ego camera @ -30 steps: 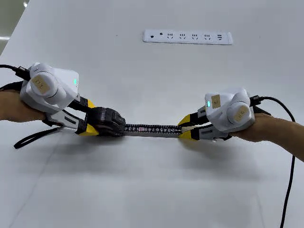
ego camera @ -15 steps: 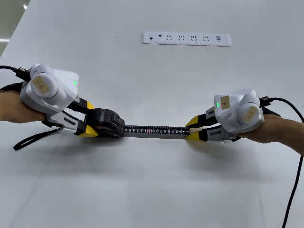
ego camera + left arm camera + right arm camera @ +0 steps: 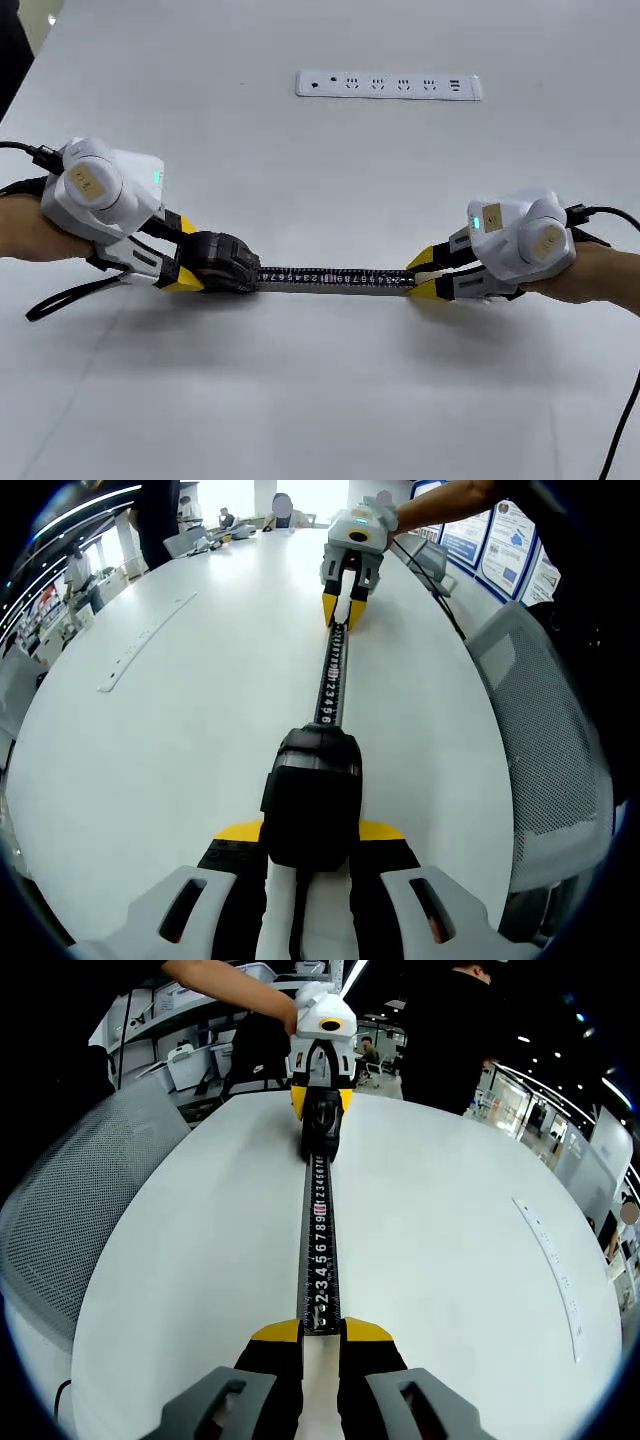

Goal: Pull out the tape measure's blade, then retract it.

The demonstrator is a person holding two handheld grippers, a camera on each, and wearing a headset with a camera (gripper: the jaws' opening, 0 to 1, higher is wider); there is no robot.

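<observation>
Step, as judged: blade pull-out, blade partly out.
- Left hand-held gripper: clamped on tape measure case, case low on desk.
- Right hand-held gripper: pinched on tip of blade.
- Blade: runs from case toward 3 o'clock, straight and flat.
- Do well: hold case fixed, draw tip straight toward 3 o'clock, no twist, firm tip pinch for controlled retraction.

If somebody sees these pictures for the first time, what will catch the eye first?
The black tape measure sits clamped in the left claw. Its numbered blade is stretched straight across the white table to the right claw, which pinches its tip. Farther back on the table lies a white power strip.
</observation>
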